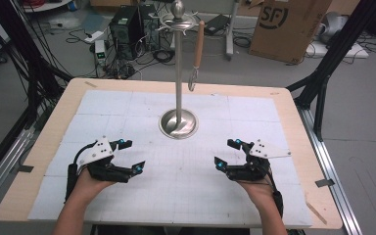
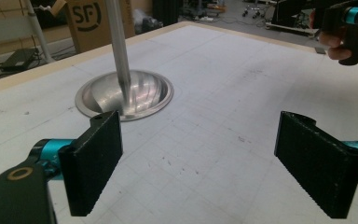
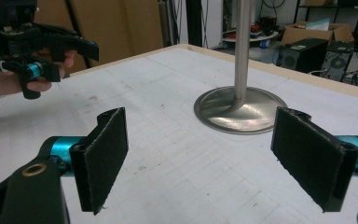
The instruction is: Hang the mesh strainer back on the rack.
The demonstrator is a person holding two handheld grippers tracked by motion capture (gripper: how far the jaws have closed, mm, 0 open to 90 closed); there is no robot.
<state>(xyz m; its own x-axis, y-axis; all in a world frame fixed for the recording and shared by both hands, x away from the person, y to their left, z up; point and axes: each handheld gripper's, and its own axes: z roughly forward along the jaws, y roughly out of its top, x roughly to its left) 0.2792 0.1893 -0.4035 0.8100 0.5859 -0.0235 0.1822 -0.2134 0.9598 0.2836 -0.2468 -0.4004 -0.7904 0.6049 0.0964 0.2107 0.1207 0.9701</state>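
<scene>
A metal stand [image 1: 178,73] rises from a round base [image 1: 178,123] at the middle back of the white mat. From a hook at its top hangs a wooden-handled utensil [image 1: 198,49], its metal end down. My left gripper [image 1: 133,155] rests low over the mat at front left, open, nothing between its jaws. My right gripper [image 1: 225,153] mirrors it at front right, also open and holding nothing. In the left gripper view the open left gripper [image 2: 200,163] faces the base [image 2: 126,95]. In the right gripper view the open right gripper [image 3: 205,158] faces the base [image 3: 240,109].
A white gridded mat [image 1: 127,107] covers the wooden table [image 1: 49,132]. Black frame legs [image 1: 323,83] stand at both sides. On the floor behind are a cardboard box [image 1: 286,24], computer cases [image 1: 127,27] and cables. The other hand's gripper [image 2: 349,23] [image 3: 32,42] shows far off in each gripper view.
</scene>
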